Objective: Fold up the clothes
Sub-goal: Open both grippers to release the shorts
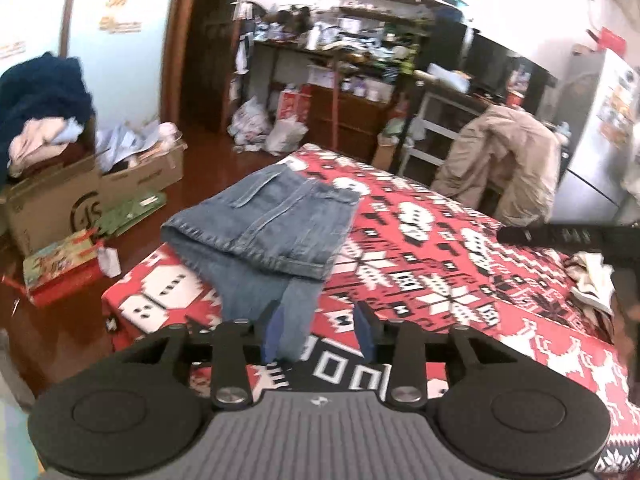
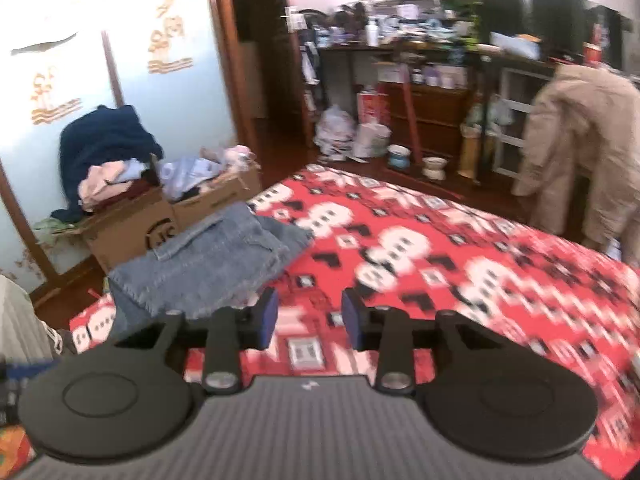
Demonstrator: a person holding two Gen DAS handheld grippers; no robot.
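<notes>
On the red patterned blanket (image 1: pixel 440 248), near its left edge, lie the folded jeans (image 1: pixel 264 224), one fold done. Left gripper (image 1: pixel 320 334) & right gripper (image 2: pixel 308 320) both released, nothing clamped, prob. freeing denim to regrip.

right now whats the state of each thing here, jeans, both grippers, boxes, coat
jeans: partly folded, lying on the red patterned blanket, a lower part hanging toward the left gripper
left gripper: open, denim beside one pad, not pinched
right gripper: open, nothing between the pads
cardboard boxes: open, heaped with clothes
beige coat: draped over furniture
</notes>
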